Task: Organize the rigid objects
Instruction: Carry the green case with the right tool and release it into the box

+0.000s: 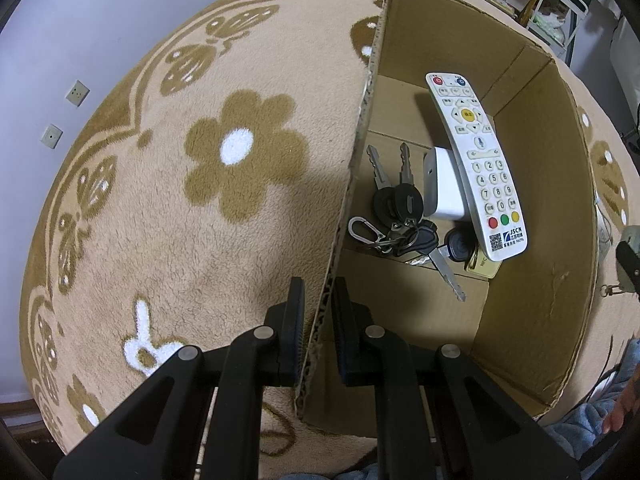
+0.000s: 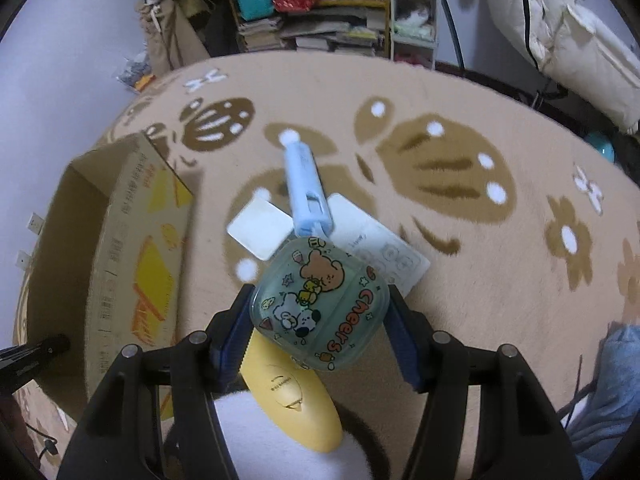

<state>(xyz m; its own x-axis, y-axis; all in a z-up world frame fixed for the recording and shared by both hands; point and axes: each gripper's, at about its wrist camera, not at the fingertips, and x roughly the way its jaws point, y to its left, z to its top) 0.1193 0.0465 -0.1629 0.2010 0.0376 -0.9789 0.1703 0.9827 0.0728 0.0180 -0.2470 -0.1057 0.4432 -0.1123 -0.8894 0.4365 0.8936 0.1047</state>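
Observation:
My left gripper (image 1: 318,312) is shut on the near left wall of the open cardboard box (image 1: 532,216). Inside the box lie a white remote (image 1: 476,164), a white charger block (image 1: 442,184), a bunch of keys (image 1: 400,216) and a yellowish NFC tag (image 1: 486,266). In the right wrist view my right gripper (image 2: 320,320) is shut on a greenish case with cartoon bears (image 2: 322,304), lifted above the rug. Under it lie a yellow oval object (image 2: 292,396), a light blue stick-shaped object (image 2: 308,192), a white square block (image 2: 260,228) and a white flat card (image 2: 384,252). The box (image 2: 116,256) stands to the left.
Everything sits on a beige rug with brown flowers and butterflies (image 1: 200,200). Shelves with books and bins (image 2: 320,12) stand behind the rug, and white bedding (image 2: 568,28) lies at the right. A blue sleeve (image 2: 612,384) shows at the lower right. The left gripper's black tip (image 2: 36,354) pokes in at the left edge.

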